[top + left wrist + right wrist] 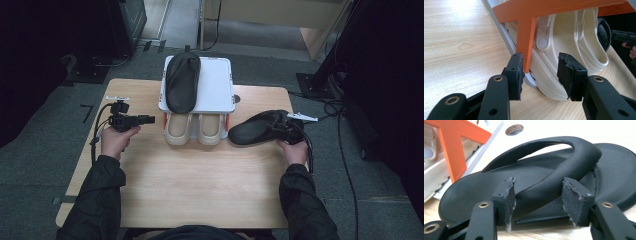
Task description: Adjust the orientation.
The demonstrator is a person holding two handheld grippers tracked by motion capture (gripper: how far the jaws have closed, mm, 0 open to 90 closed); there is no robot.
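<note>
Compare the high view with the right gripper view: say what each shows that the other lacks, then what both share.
High view alone: a black slipper on top of the white rack, and the left gripper open beside it. Right gripper view alone: the right gripper with jaws apart around the strap, pads not pressing. Both: the black slipper on the table, the cream clogs, the table.

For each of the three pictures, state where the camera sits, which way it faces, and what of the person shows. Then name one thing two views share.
High view: above the person's side, facing forward and down on the table; forearms, hands, left gripper.
Left gripper view: on that gripper, facing the cream clogs under the orange rack; own jaws.
Right gripper view: on the right gripper, facing the black sandal, strap between open jaws.
Shared: the sandal, in the high and right gripper views.
</note>
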